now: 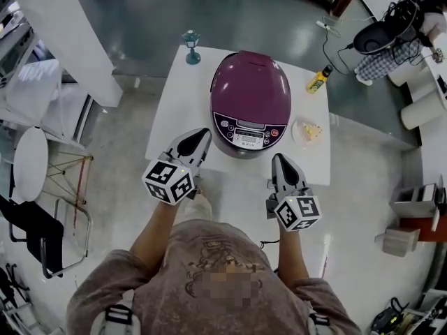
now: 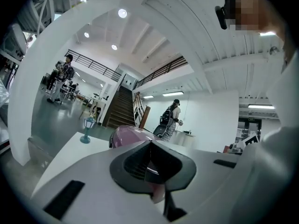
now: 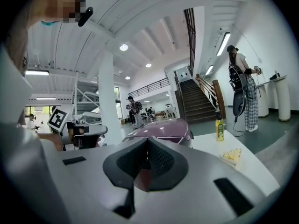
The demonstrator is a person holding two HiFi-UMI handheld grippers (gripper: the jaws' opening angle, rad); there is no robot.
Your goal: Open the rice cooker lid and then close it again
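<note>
Head view: the purple rice cooker (image 1: pixel 250 103) sits mid-frame on the white table (image 1: pixel 178 110) with its lid down. The left gripper (image 1: pixel 202 135) and the right gripper (image 1: pixel 279 160) point toward it from the lower middle, near its front.

Left gripper view: the jaws are pressed together with nothing between them, and the cooker is at centre beyond them.

Right gripper view: the jaws are likewise closed and empty. The cooker is at centre and a yellow bottle (image 3: pixel 218 127) is at right.
</note>
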